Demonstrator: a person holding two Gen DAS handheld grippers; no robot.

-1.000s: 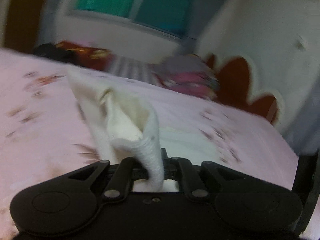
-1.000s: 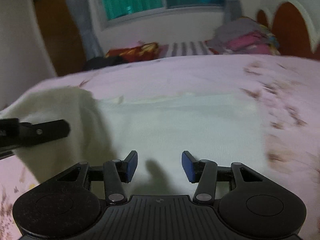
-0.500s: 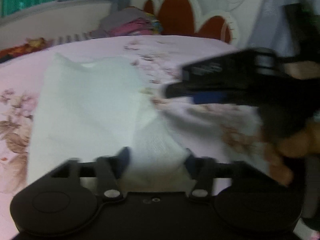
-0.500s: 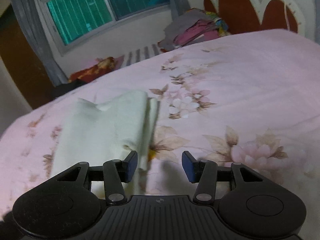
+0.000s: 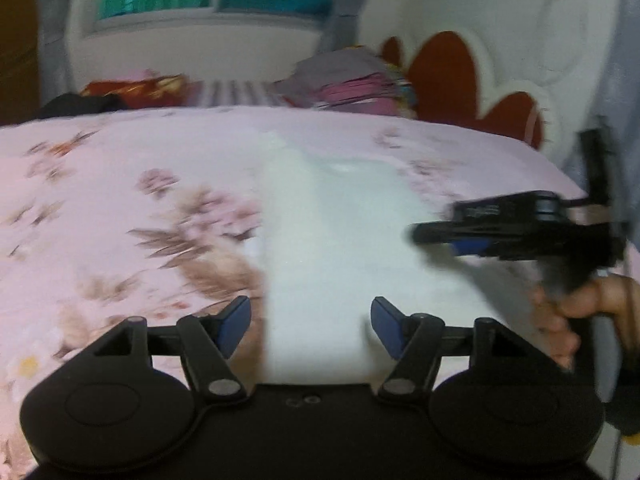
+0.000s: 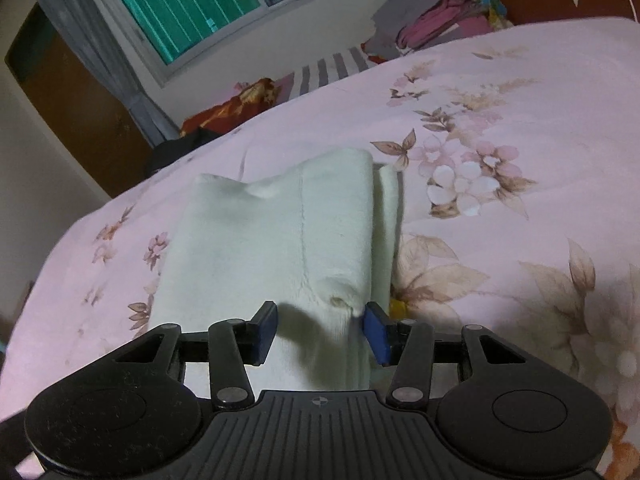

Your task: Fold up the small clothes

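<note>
Cloth (image 6: 280, 240), pale cream and soft, lies folded lengthwise on a pink bedspread (image 6: 520, 200) printed with brown and white flowers. In the right wrist view its right-hand edge is doubled over, with a narrower layer showing just beside the fold, and a seam runs down the upper layer.

Right gripper (image 6: 320, 334) hangs low over the near end of the cloth, its jaws closing. The blue pads (image 6: 266, 332) stand apart with the cloth's near end lying in the gap under them; the right pad sits at the folded right edge, but neither pad presses the fabric.

Left gripper (image 5: 308, 326), seen from its own camera, stands with its jaws well apart and nothing gripped. The cloth's near end lies below and between its blue pads (image 5: 234, 324), and neither pad touches it. This view is blurred, so finer detail of the fabric cannot be told.

To the right in the left wrist view, a hand (image 5: 580, 320) holds the right gripper, which reaches in over the cloth's right side.

Beyond the bed stand a window (image 6: 208, 12) with green-tinted glass, a grey curtain (image 6: 100, 40), a heap of pink and grey laundry (image 6: 440, 24), and a white headboard (image 5: 500, 72) with dark red scalloped panels.
</note>
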